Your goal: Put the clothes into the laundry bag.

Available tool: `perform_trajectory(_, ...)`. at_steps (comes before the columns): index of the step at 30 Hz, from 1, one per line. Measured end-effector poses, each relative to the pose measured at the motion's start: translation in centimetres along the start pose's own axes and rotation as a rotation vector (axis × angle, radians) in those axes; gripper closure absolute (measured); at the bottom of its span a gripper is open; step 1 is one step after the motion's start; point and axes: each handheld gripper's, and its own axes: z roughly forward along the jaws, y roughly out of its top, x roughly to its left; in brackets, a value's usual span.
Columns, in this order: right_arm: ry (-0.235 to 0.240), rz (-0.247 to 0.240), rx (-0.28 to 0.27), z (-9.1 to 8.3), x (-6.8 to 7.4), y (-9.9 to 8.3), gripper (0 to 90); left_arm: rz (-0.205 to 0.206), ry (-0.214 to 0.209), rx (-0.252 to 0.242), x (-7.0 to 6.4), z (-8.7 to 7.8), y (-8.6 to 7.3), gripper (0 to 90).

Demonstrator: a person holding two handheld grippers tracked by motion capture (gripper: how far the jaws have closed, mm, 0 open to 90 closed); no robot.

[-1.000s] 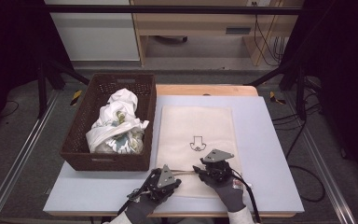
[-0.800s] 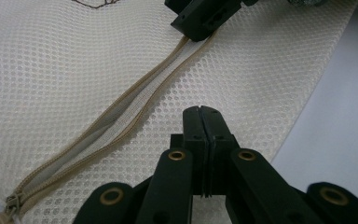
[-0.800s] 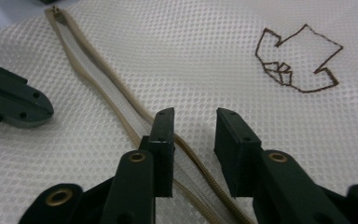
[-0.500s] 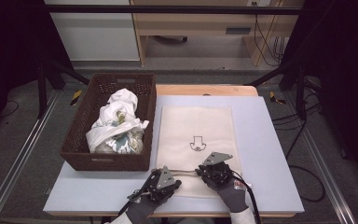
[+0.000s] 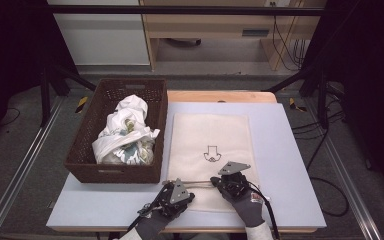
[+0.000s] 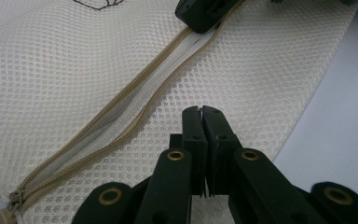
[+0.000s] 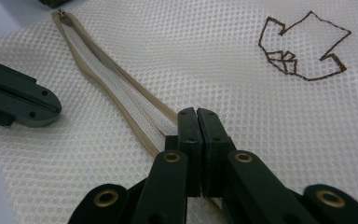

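Mesh bag (image 5: 211,160) zip (image 6: 121,116) part-open, runs lower left–upper right. My left tool (image 6: 201,112) closed, empty, beside it; right tool (image 7: 196,114) closed on zip, nearer.

The high view is evenly lit from above: the pale table (image 5: 290,165) reads bright and flat, while the upper left and right sides of the frame fall into near black. Shadows are soft and short, gathering under the brown basket (image 5: 115,172) along its lower edge. The view is slightly soft, with fine detail smeared. In the left gripper view, the mesh bag (image 6: 74,70) is sharp mid-frame and blurs toward the top edge; the jaws at the bottom are dark, with dull glints on the brass rivets. The right gripper view shows crisp weave around the embroidered arrow (image 7: 303,46), softer at the upper left corner, no glare.
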Motion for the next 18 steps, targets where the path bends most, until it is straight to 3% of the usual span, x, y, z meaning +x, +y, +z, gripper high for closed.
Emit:
perform_trajectory(6,-0.006,0.001,-0.054,-1.0,0.0,0.7,89.3,0.006,-0.001,0.007,0.1,0.0,0.3,85.3)
perform_trajectory(10,-0.006,0.012,-0.075,-1.5,-0.1,1.0,89.3,0.023,0.015,-0.017,0.3,-0.6,1.2,82.5)
perform_trajectory(15,-0.006,0.02,-0.091,-1.8,-0.2,1.3,89.5,0.053,0.091,-0.063,1.3,-1.0,3.1,68.8)
perform_trajectory(18,-0.001,0.021,-0.097,-1.9,-0.2,1.4,89.5,0.063,0.117,-0.055,1.9,-0.1,4.1,57.9)
